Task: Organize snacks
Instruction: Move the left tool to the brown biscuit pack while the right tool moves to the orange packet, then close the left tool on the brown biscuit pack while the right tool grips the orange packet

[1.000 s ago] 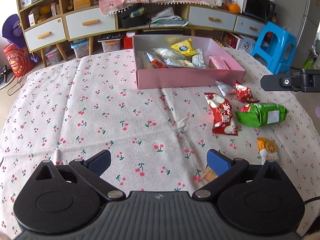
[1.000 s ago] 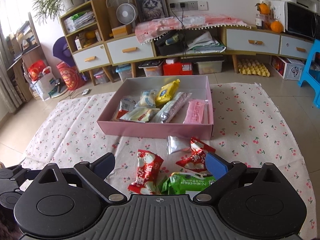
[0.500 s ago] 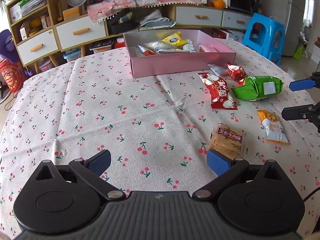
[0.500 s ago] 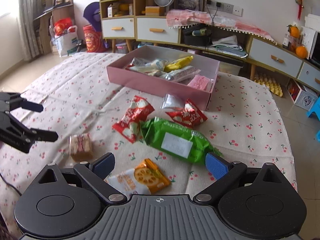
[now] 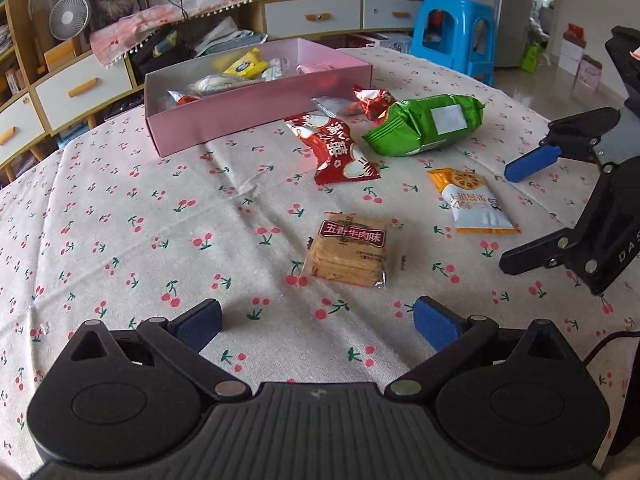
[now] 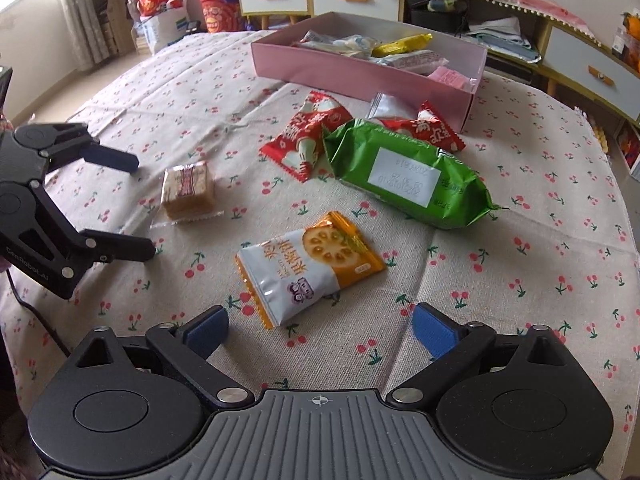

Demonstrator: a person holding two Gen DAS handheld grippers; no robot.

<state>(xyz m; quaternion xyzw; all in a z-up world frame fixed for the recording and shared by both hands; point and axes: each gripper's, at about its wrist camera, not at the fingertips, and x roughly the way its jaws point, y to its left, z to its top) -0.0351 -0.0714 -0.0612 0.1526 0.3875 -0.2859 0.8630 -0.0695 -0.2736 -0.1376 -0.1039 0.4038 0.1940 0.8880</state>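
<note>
The left gripper hovers with fingers spread and empty, just short of the cracker pack lying on the cherry-print surface. The right gripper also has its fingers spread, facing the orange pack. Beyond lie a green bag and a red pack, near the pink box, which holds several snacks.
</note>
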